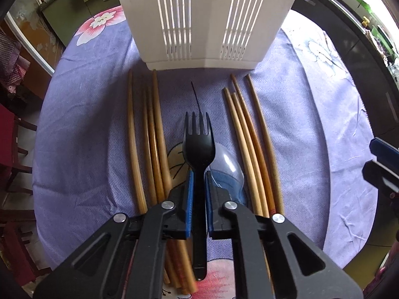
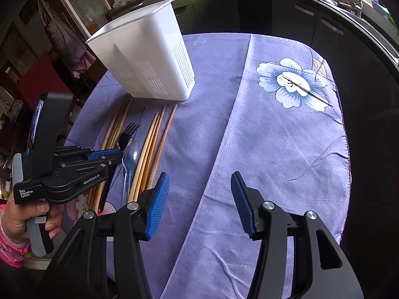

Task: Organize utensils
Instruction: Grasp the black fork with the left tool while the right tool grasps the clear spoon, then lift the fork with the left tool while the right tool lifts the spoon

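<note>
With its blue pads closed on the handle of the black fork (image 1: 198, 149), the left gripper (image 1: 198, 182) already has the item the coming move turns on: the fork's long axis runs straight ahead along the fingers, tines pointing toward the white holder (image 1: 207, 20) at the far side of the table (image 1: 74, 129). The left hand (image 2: 32, 219) is plainly the nearer one; the right gripper (image 2: 199, 199) stands off toward the right edge over bare cloth, jaws about half open and empty. Just right of the fork, partly under it, lies a clear spoon (image 1: 228, 164), touching or nearly so. Left chopsticks (image 1: 149, 134) and right chopsticks (image 1: 249, 139) flank both, lying lengthwise toward the holder, their far tips just short of its base. Judgement: the fork must go up and over the holder's rim, which stands tall directly ahead; the spoon may be disturbed on lift-off. Whether the fork has left the cloth cannot be told.
</note>
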The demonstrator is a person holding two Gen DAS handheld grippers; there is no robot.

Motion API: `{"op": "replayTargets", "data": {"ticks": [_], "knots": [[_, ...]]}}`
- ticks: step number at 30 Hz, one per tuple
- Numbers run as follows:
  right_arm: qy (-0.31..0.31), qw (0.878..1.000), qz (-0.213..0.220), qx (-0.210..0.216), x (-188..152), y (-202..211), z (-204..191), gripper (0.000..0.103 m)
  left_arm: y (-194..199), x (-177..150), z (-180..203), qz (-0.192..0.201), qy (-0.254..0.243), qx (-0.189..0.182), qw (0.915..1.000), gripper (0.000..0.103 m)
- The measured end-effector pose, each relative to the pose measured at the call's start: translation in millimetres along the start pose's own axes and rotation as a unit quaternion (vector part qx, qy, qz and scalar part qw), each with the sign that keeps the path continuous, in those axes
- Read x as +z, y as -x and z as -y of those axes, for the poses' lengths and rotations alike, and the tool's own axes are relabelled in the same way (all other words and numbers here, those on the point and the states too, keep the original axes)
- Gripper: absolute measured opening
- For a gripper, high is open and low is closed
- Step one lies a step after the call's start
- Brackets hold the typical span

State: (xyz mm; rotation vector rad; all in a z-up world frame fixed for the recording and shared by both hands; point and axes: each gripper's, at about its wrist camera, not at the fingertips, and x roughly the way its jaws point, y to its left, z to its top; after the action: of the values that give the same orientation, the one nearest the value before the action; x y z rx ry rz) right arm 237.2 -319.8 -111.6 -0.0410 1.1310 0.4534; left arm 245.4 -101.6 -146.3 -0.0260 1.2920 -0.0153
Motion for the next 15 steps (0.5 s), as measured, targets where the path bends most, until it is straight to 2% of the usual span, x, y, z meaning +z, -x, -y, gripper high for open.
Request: {"op": "replayTargets", "data": {"ticks": [5, 9, 15], "knots": [[0.014, 1.0, -0.019, 0.007, 1.6, -6.2, -15.6, 0.05, 30.2, 0.7, -6.1, 0.043, -0.001, -0.022, 0.9988, 0.009], [0.039, 0.998, -0.046, 0.031, 4.8, -21.0, -44.4, 0.041, 60.1, 0.1, -15.7, 0.082, 0.002, -0.031, 0.9962, 0.009], [0.091, 0.992, -0.087, 0.031, 9.0, -51.1, -98.4, 0.03, 97.4, -7.4, -45.8, 0.133, 0.008, -0.015, 0.991, 0.009]]}}
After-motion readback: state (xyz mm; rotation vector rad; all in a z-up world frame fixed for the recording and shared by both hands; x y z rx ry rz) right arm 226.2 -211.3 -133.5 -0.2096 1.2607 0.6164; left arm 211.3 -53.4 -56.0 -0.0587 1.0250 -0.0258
